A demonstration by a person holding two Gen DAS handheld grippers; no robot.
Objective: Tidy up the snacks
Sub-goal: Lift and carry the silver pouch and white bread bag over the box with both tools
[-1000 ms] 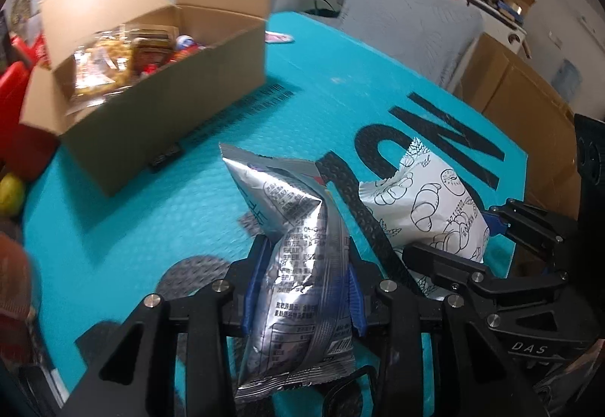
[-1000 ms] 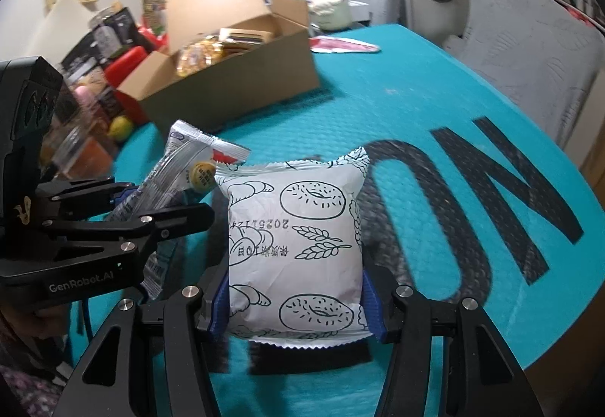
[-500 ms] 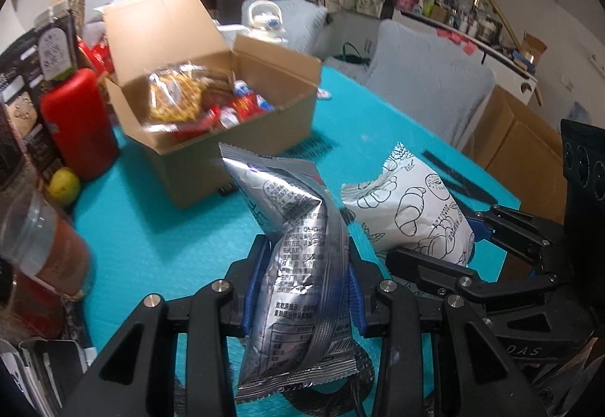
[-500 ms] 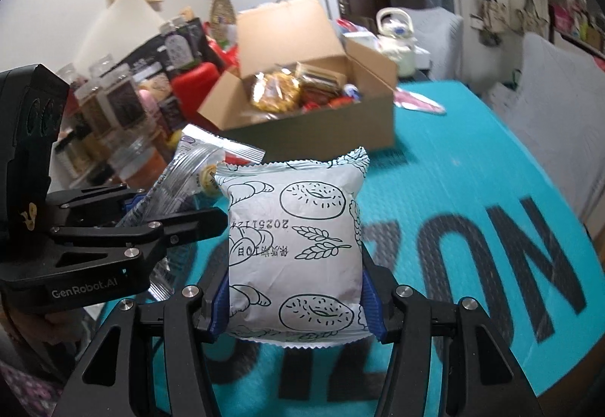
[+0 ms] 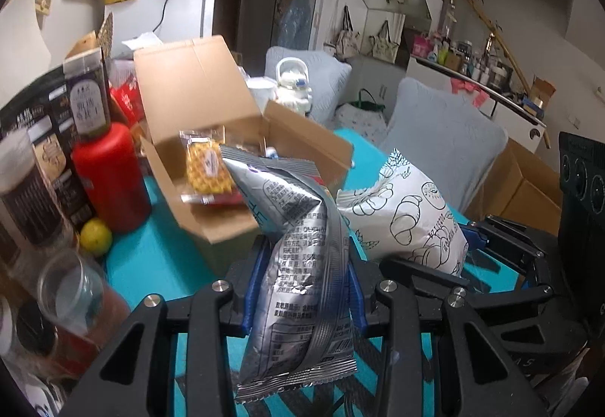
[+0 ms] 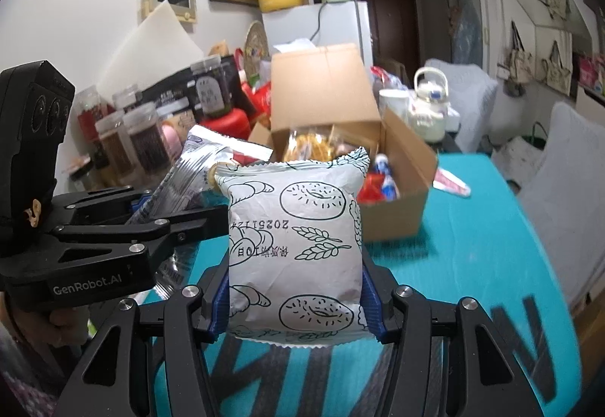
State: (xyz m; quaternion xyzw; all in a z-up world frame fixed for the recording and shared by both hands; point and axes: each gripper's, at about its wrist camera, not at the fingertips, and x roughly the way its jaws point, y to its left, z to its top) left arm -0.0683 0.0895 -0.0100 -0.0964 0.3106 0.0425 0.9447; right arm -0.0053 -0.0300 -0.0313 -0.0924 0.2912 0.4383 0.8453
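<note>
My left gripper (image 5: 302,288) is shut on a silver foil snack bag (image 5: 298,265), held up above the teal table (image 5: 151,265). My right gripper (image 6: 295,292) is shut on a white bread bag with pastry drawings (image 6: 295,239), also lifted. Each bag shows in the other view: the white bag (image 5: 408,220) to the right, the silver bag (image 6: 193,167) to the left. An open cardboard box (image 5: 211,167) with several snacks inside stands just beyond both bags; it also shows in the right wrist view (image 6: 393,190).
A red bottle (image 5: 109,178), a lemon (image 5: 94,235), jars (image 6: 140,137) and dark packages crowd the table's left side. A white teapot (image 6: 427,106) stands behind the box. Grey cushioned chairs (image 5: 442,137) stand to the right. A flat wrapper (image 6: 452,186) lies right of the box.
Both grippers have risen from the table with their bags and moved toward the cardboard box, which now appears closer and lower in both views.
</note>
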